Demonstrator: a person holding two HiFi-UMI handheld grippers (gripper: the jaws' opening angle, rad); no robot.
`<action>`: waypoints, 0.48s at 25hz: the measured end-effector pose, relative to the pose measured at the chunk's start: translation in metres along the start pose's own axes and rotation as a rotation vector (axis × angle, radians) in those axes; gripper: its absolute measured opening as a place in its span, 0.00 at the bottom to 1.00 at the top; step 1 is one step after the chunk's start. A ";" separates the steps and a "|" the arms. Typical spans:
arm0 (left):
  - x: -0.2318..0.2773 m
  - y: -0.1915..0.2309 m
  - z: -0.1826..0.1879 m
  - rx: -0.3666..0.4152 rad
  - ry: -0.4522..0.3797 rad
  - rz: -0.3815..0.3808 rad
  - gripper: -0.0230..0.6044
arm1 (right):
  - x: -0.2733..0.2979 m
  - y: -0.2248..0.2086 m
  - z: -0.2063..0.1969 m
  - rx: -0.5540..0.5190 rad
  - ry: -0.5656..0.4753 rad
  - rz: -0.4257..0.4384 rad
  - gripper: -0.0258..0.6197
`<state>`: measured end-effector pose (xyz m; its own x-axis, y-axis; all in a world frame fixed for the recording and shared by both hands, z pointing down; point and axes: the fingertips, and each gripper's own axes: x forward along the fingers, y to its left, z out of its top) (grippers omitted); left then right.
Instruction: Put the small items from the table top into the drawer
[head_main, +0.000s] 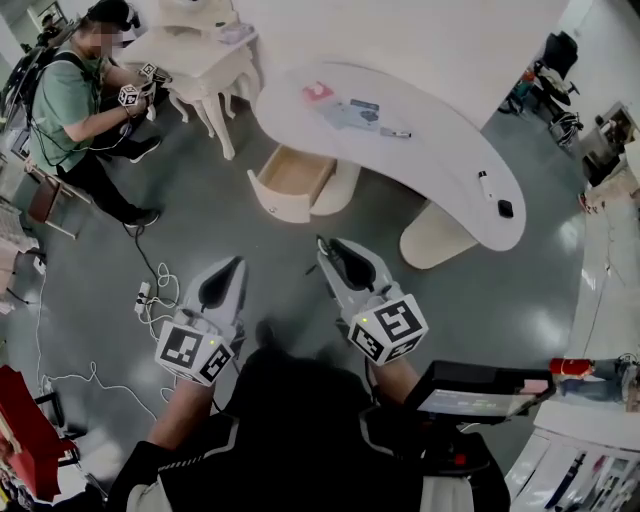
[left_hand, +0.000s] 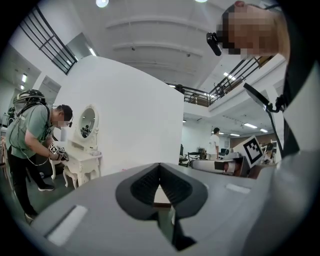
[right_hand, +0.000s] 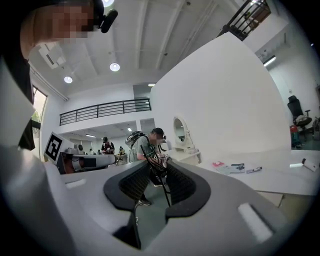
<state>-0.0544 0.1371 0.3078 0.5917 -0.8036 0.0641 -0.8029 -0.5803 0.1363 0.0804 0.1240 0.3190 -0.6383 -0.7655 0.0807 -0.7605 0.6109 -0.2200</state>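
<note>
- Head view: we hold both grippers close to our body, well apart from the curved white table (head_main: 440, 150). The left gripper (head_main: 236, 262) has its jaws together and carries nothing. The right gripper (head_main: 323, 245) has its jaws a little apart and is also empty. At the left end of the tabletop lie a pink packet (head_main: 318, 92), some booklets (head_main: 352, 113) and a pen (head_main: 395, 132). Near the right end, by the front edge, lie a small white thing (head_main: 484, 183) and a small black thing (head_main: 505, 208). The drawer (head_main: 292, 178) stands pulled out under the left end, with nothing visible in it.
- Left gripper view: the jaw tips of the left gripper (left_hand: 160, 166) meet, with nothing between them. Off to the left another person (left_hand: 30, 135) bends over a white dressing table (left_hand: 82, 160).
- Right gripper view: the right gripper (right_hand: 156, 167) shows a narrow gap and grips nothing. To the right, the pink packet (right_hand: 218, 163), booklets (right_hand: 235, 167) and pen (right_hand: 253, 170) lie on the table (right_hand: 280, 182).
</note>
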 end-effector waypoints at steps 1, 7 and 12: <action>0.001 0.009 0.002 0.000 -0.003 -0.006 0.04 | 0.009 0.001 0.001 -0.006 0.000 -0.007 0.20; 0.001 0.062 0.014 0.010 -0.016 -0.055 0.04 | 0.055 0.012 0.007 -0.010 0.000 -0.061 0.20; 0.004 0.100 0.019 0.007 -0.027 -0.093 0.04 | 0.088 0.022 0.011 -0.031 -0.002 -0.088 0.20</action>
<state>-0.1339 0.0729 0.3026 0.6618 -0.7493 0.0250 -0.7450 -0.6535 0.1336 0.0083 0.0678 0.3100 -0.5686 -0.8169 0.0969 -0.8170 0.5471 -0.1819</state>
